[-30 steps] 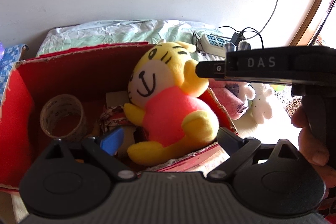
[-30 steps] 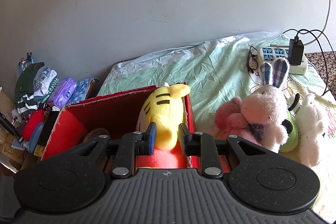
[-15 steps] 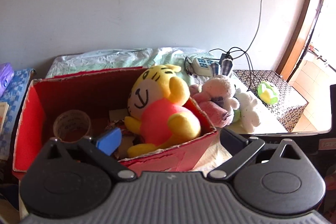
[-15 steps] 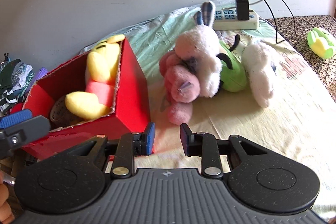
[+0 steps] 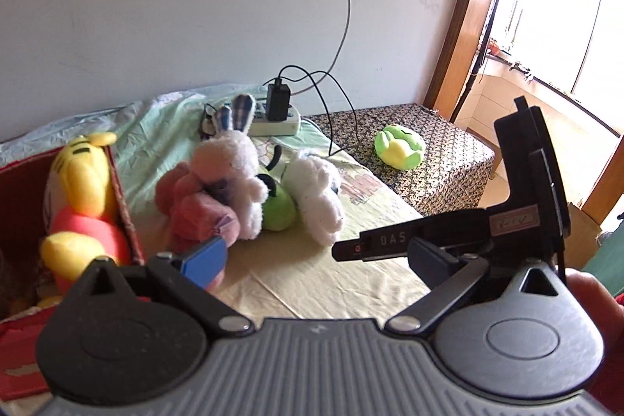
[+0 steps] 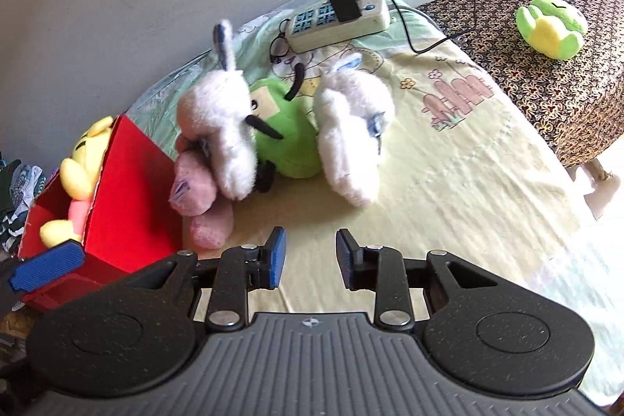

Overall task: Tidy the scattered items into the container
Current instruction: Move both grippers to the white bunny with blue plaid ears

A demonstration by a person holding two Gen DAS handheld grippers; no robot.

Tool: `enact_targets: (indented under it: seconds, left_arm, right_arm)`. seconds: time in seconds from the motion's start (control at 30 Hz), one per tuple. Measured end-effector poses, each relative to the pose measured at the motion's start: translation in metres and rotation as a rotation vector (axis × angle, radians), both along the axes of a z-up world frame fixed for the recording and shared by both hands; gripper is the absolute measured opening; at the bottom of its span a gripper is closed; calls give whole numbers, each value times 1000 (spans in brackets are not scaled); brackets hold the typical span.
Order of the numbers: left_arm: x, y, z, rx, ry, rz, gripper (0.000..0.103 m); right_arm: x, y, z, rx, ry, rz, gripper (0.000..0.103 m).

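Yellow tiger (image 5: 84, 197) already sits in the red box (image 6: 128, 190); we take the plush pile (image 6: 273, 135) just right of the box as next. Right gripper (image 6: 310, 256) – jaws opening, nothing between them – faces the pile, nearer than our left gripper (image 5: 316, 258), which stands wide and empty. The pile's white rabbit (image 6: 222, 139) lies ahead-left of the right fingers, long axis running away from them

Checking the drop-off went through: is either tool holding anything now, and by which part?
Nothing is held: the left tool is open and the right tool is opening, both empty.
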State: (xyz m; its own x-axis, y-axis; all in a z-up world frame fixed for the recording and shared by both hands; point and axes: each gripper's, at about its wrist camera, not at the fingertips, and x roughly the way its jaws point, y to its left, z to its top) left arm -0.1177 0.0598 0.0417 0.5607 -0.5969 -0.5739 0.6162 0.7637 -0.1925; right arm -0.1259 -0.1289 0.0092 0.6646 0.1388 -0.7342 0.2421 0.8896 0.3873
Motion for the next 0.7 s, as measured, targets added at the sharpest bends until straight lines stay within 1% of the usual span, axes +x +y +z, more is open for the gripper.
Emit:
enact_targets:
  seconds: [0.1, 0.17, 0.3, 0.4, 0.47, 0.5, 0.57, 0.7]
  left_arm:
    - [11, -34, -13, 23, 36, 9, 100]
    - [21, -53, -23, 34, 62, 34, 101]
    - [43, -82, -39, 51, 115, 91, 101]
    - [58, -98, -44, 47, 117, 139, 101]
    - [67, -110, -46, 57, 110, 153, 101]
    - [72, -117, -49, 66, 109, 162, 100]
    - [83, -130, -56, 93, 118, 177, 91]
    - [101, -148, -71, 146, 144, 210, 89]
  right_arm:
    - [5, -39, -3, 19, 2, -12, 30]
    - [9, -58, -7, 37, 8, -14, 31]
    - [29, -91, -20, 110, 40, 20, 32]
    - [50, -105, -29, 183, 63, 50, 39]
    - [63, -110, -32, 213, 64, 79, 39]
    - [72, -113, -34, 226, 64, 92, 39]
    - [85, -119, -36, 258, 58, 106, 39]
    - [108, -131, -41, 317, 63, 133, 40]
